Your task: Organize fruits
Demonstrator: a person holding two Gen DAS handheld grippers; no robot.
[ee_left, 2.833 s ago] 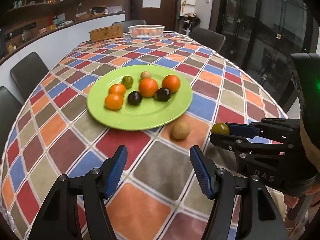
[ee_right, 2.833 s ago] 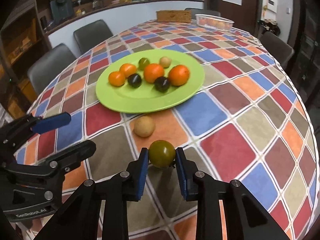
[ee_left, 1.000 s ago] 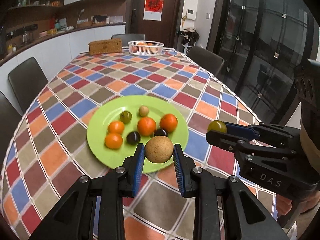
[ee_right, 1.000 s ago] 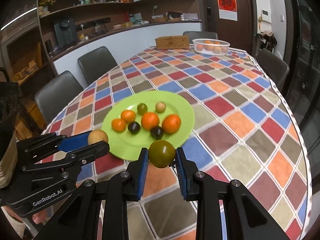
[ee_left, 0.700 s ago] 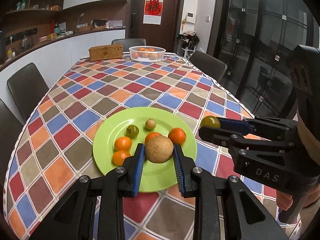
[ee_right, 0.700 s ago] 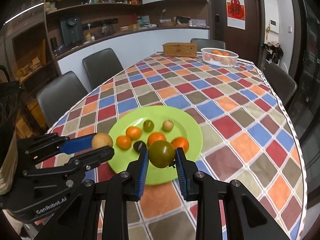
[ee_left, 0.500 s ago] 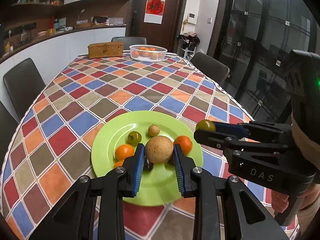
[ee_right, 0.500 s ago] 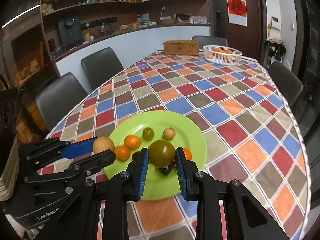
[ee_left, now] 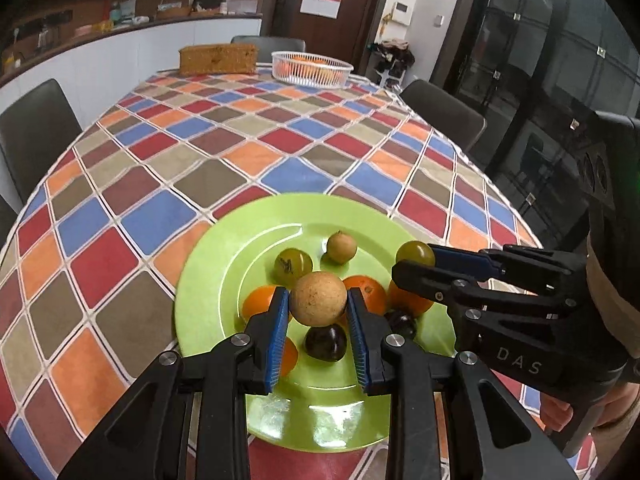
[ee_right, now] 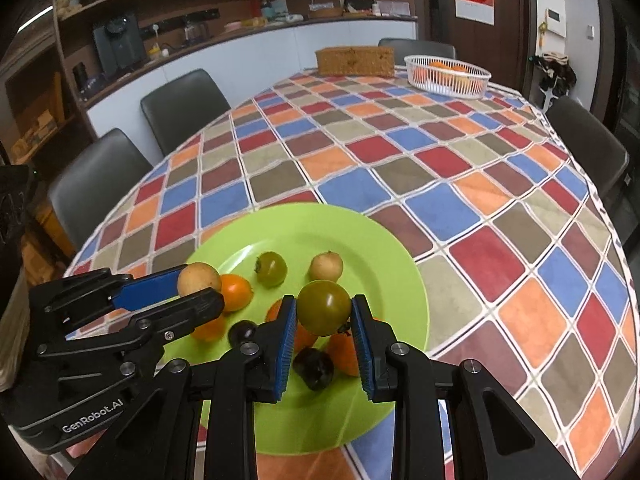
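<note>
My left gripper (ee_left: 318, 316) is shut on a round tan fruit (ee_left: 318, 298) and holds it above the green plate (ee_left: 208, 280). My right gripper (ee_right: 324, 320) is shut on a green tomato (ee_right: 324, 307), also above the green plate (ee_right: 384, 248). The right gripper shows in the left wrist view (ee_left: 416, 262) at the right, and the left gripper shows in the right wrist view (ee_right: 192, 286) at the left. On the plate lie orange fruits (ee_left: 366, 288), dark plums (ee_left: 325, 342), a green tomato (ee_left: 293, 265) and a small tan fruit (ee_left: 341, 246).
The plate sits on a table with a chequered cloth (ee_left: 224, 140). At the far end stand a white basket of oranges (ee_left: 312, 68) and a brown wicker box (ee_left: 218, 59). Dark chairs (ee_right: 180, 104) ring the table.
Both grippers, each holding its fruit, have moved forward from the table's near edge to over the plate. The plate now lies right under the fingertips.
</note>
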